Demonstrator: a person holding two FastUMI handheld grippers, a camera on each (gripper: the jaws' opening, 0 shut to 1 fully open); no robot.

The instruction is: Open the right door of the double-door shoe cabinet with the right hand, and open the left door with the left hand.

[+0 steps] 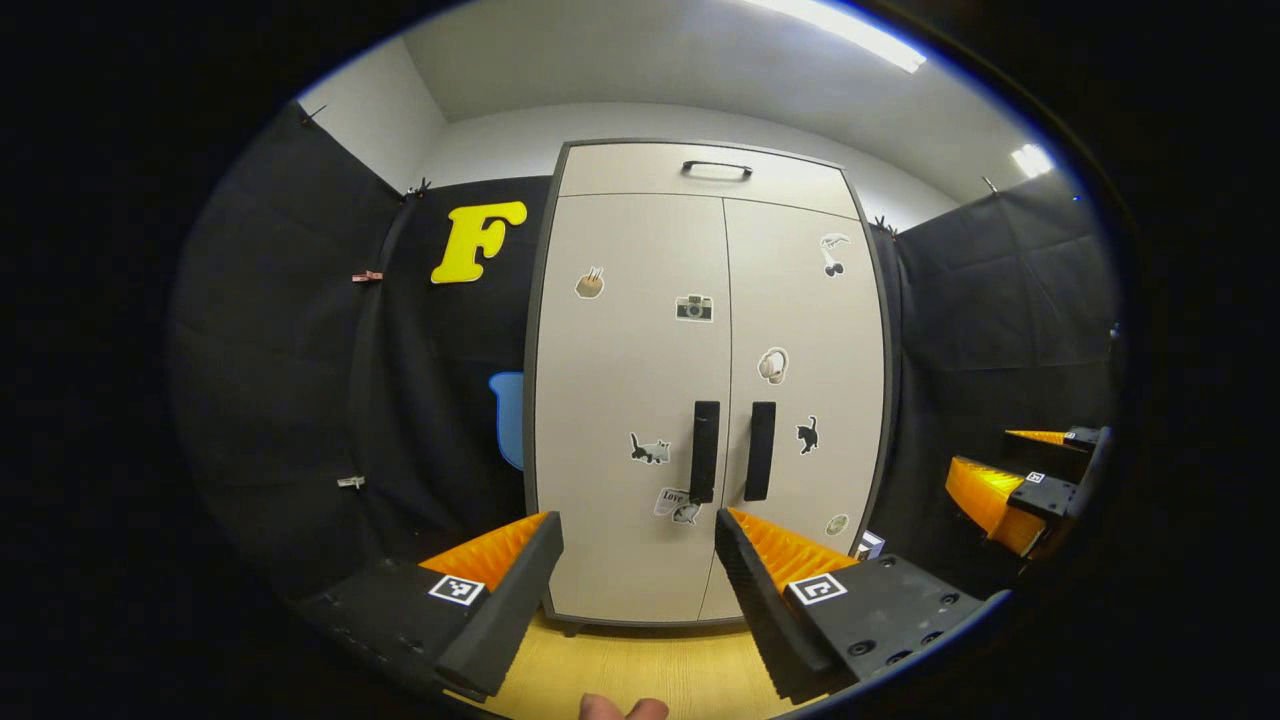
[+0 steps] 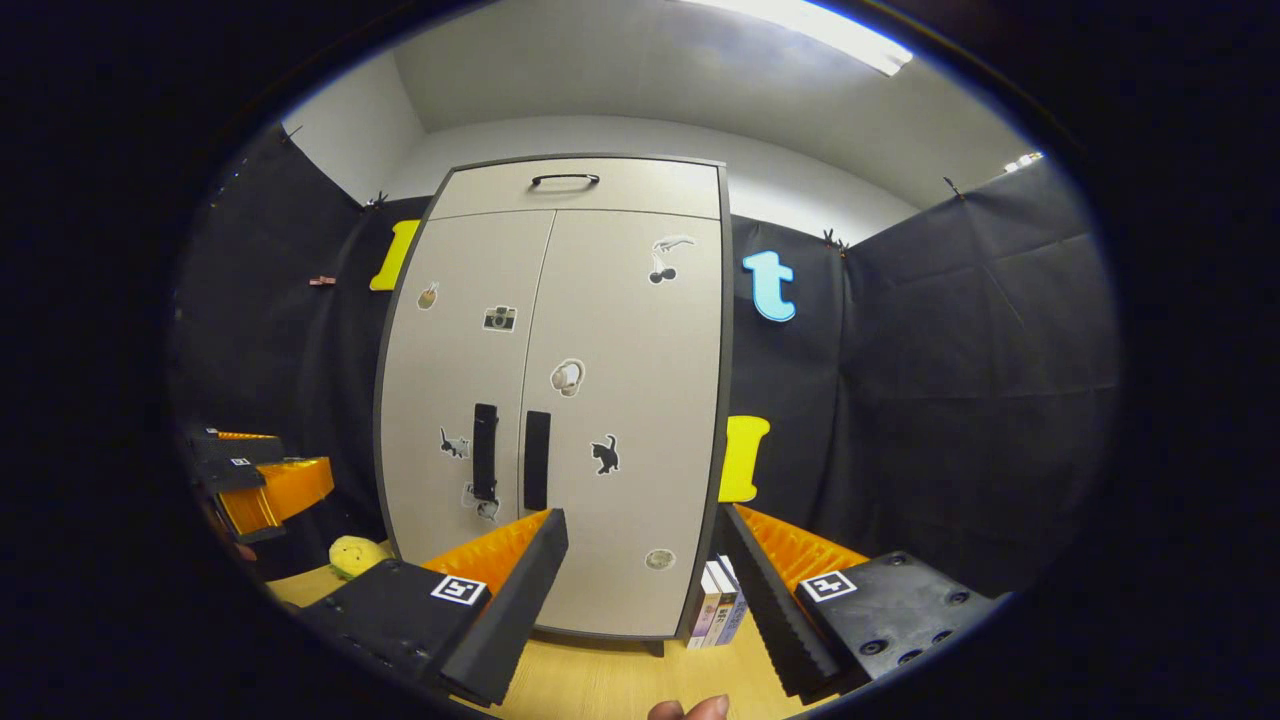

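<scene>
Clearly, nothing is grasped yet – both doors are shut and both grippers hang back from the cabinet.

Shoe cabinet [image 1: 700, 380]: upright on the wooden floor [image 1: 640, 670], dead ahead in the left gripper view, left of centre in the right gripper view.
Right door [image 2: 625, 400]: closed; its dark vertical handle [image 2: 537, 460] sits just beside the centre seam.
Left door [image 1: 630, 400]: closed; its handle [image 1: 705, 452] is just beside the seam, near the right one.
Right gripper [image 2: 640, 545]: fingers spread wide, gripping nothing, well apart from the door.
Left gripper [image 1: 640, 540]: likewise released and empty, roughly in line with the handles.
Step in hand: my judgement is the approach to the right handle. Swing the right gripper leftward – its gap currently points at bare door panel – so the bar sits between the fingers, then close and pull along the door's arc, not straight back.
Risk: the two handles are close together, so a sloppy reach could catch the wrong bar.
Hard to tell: hinges and interior are hidden. The books [image 2: 718, 605] at the cabinet's right foot are partly blocked by a finger. The small yellow object [image 2: 355, 555] on the floor is too indistinct to name.
</scene>
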